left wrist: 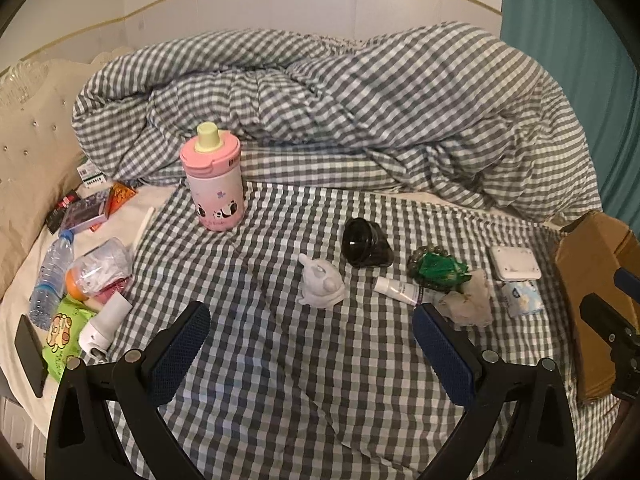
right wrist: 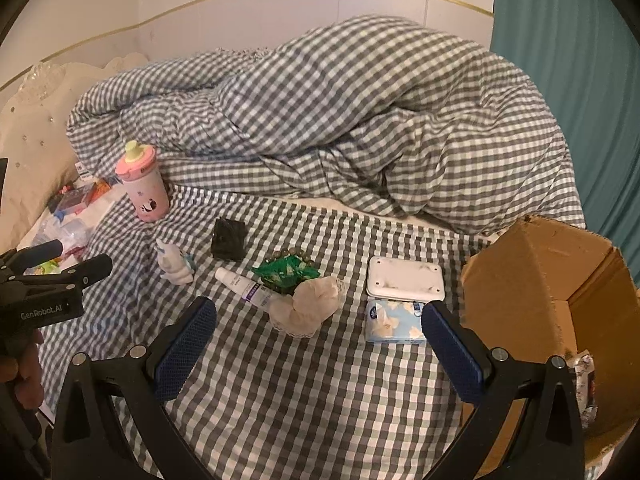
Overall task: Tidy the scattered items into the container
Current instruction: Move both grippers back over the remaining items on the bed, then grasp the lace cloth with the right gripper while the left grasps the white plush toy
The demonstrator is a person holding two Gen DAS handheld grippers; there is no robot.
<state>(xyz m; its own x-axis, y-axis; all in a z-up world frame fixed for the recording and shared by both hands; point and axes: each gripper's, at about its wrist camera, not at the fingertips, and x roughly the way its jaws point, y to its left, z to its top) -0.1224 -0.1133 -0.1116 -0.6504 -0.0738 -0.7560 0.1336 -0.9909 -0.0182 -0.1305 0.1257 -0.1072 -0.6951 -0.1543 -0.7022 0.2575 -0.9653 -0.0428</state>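
On the checked bedsheet lie a pink bottle (left wrist: 214, 188), a white figurine (left wrist: 322, 286), a black jar (left wrist: 366, 248), a white tube (left wrist: 398, 289), a green beaded item (left wrist: 438, 270), a cream cloth (right wrist: 308, 306), a white box (right wrist: 405, 278) and a tissue pack (right wrist: 394, 320). The cardboard box (right wrist: 540, 300) stands open at the right. My left gripper (left wrist: 312, 332) is open and empty, just short of the figurine. My right gripper (right wrist: 320, 328) is open and empty above the sheet, with the cloth and tissue pack between its fingers' line.
A bunched checked duvet (left wrist: 360, 112) fills the back of the bed. At the left lie a water bottle (left wrist: 50, 276), a plastic bag (left wrist: 100, 266), a green packet (left wrist: 64, 332), a phone (left wrist: 30, 354) and small boxes (left wrist: 86, 210). A wrapper (right wrist: 582, 384) lies in the cardboard box.
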